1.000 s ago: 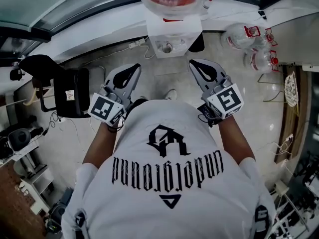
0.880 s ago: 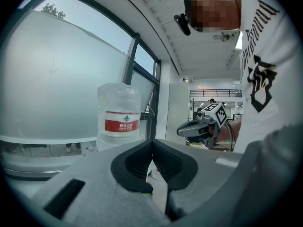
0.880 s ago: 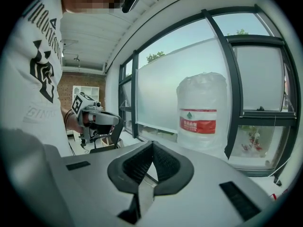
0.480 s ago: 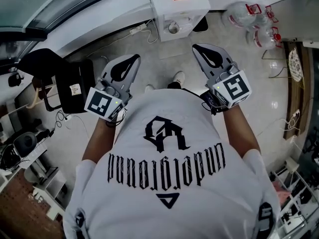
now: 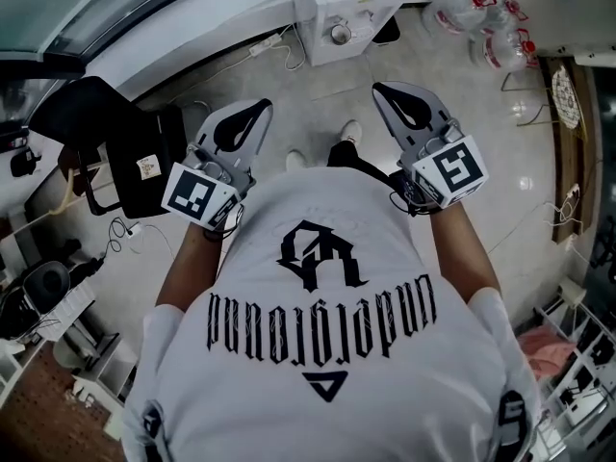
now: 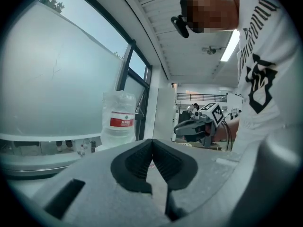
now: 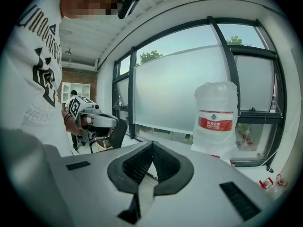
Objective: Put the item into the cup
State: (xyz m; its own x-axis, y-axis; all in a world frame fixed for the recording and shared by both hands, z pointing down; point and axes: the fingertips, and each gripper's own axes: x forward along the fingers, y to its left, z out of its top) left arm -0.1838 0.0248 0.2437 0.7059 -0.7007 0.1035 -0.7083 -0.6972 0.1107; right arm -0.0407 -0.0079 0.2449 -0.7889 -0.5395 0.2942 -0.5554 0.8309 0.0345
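While empty, jaws together: one left gripper (image 5: 254, 114), one right gripper (image 5: 385, 92), one water dispenser (image 5: 348, 3).

Place: probably an office or workroom.
Signs: water dispenser (image 5: 342, 8) with big bottle (image 7: 216, 122), black office chair (image 5: 101, 138), frosted windows (image 7: 165, 96), tiled floor (image 5: 308, 114), trailing cables (image 5: 272, 38).

A water dispenser (image 5: 345, 10) stands ahead, bottles (image 5: 484, 25) to its right.
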